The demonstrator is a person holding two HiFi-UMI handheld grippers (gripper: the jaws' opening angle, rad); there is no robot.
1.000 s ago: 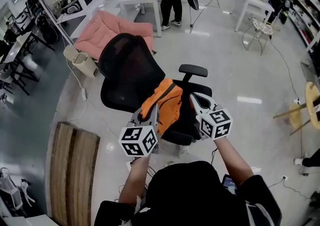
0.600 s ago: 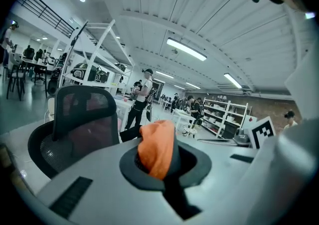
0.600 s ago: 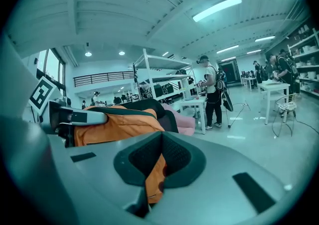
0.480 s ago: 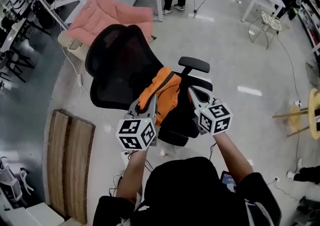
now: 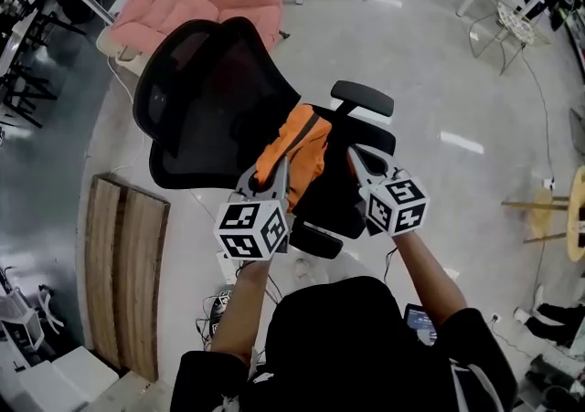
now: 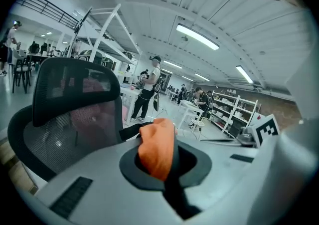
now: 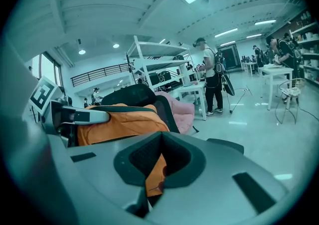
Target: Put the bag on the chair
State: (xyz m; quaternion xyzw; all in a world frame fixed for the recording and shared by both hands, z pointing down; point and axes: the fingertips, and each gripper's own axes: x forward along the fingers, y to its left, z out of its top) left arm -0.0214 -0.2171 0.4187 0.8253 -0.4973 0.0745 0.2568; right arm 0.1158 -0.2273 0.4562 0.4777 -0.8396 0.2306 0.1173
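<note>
**Orange bag held over an office chair, two hand-held grippers**

- **Markings.** Each gripper carries a cube of black-and-white square markers (image 5: 251,229). These are the only patterns that can be made out; they hold no words.
- **Bag** (image 5: 297,153). Orange fabric with a dark strap, over the chair's black seat (image 5: 340,195), just in front of the backrest. It hangs between the two grippers. Whether its underside touches the seat cannot be told.
- **Left gripper** (image 5: 272,180). On the bag's left side. Its fingers (image 6: 99,179) are pressed together on a fold of the orange fabric, which bulges up out of the notch between them.
- **Right gripper** (image 5: 358,162). On the bag's right side. Its fingers (image 7: 209,179) pinch a strip of orange fabric in their notch, and the bulk of the bag lies to their left.
- **Chair** (image 5: 215,100). Black mesh backrest on the far left and a padded armrest (image 5: 363,98) at the far right. A second armrest sits near, beside the left gripper.
- **Edges and open room.** Bare floor (image 5: 439,63) lies open to the right and far side of the chair. Wooden boards (image 5: 123,273) lie on the left. A pink cushion (image 5: 206,4) sits close behind the backrest. Cables lie on the floor near the person's feet.
- **Room.** Glossy pale floor, white shelving (image 7: 159,64) and ceiling strip lights. A standing person (image 6: 147,89) is by a white tabletop (image 7: 192,89) at the far side.
</note>
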